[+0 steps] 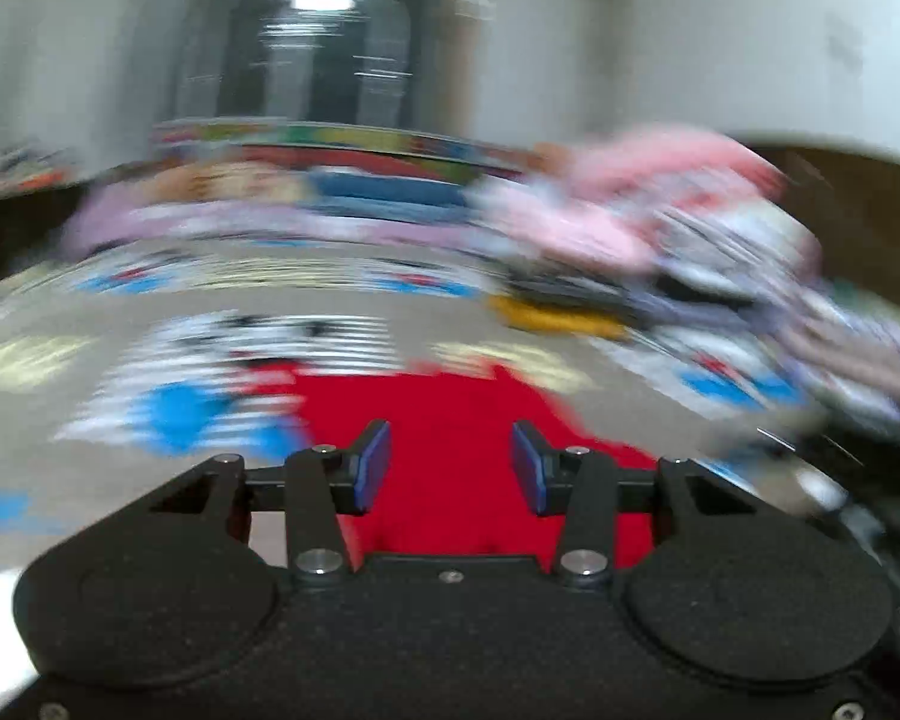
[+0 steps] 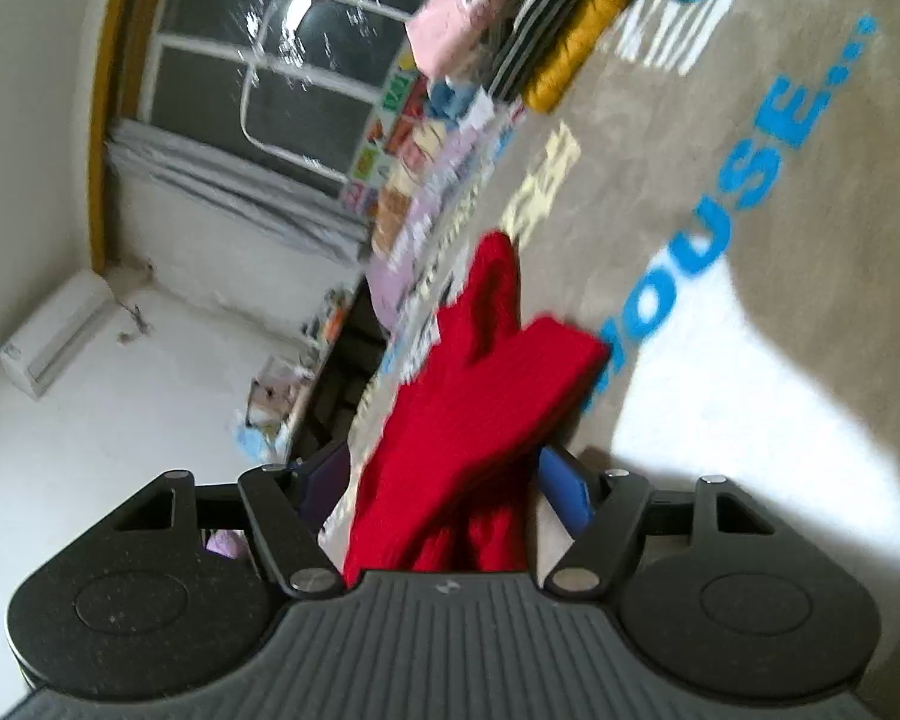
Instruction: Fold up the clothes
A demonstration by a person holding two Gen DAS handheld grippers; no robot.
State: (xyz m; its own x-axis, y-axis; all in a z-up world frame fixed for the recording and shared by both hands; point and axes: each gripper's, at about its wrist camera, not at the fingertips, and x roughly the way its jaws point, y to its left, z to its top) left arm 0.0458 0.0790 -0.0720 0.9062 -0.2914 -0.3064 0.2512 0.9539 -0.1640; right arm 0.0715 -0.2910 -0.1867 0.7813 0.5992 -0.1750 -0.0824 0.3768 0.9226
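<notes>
A red knitted garment (image 1: 450,420) lies on the beige printed sheet (image 1: 120,468), seen through heavy blur in the left wrist view. My left gripper (image 1: 450,468) hovers over it, jaws apart, with its blue pads (image 1: 371,468) clear of the cloth. In the right wrist view, which is rolled sideways, the same red garment (image 2: 480,396) runs between the fingers of my right gripper (image 2: 444,486). Bare sheet shows between the cloth and the left pad (image 2: 324,480), so the jaws stand open around it and do not clamp it.
A loose heap of pink, white and striped clothes (image 1: 660,228) lies at the right. Folded yellow, striped and pink pieces (image 2: 570,42) sit at the sheet's far side. Blue lettering (image 2: 744,192) marks the sheet. A window (image 2: 270,60) and an air conditioner (image 2: 54,336) are on the walls.
</notes>
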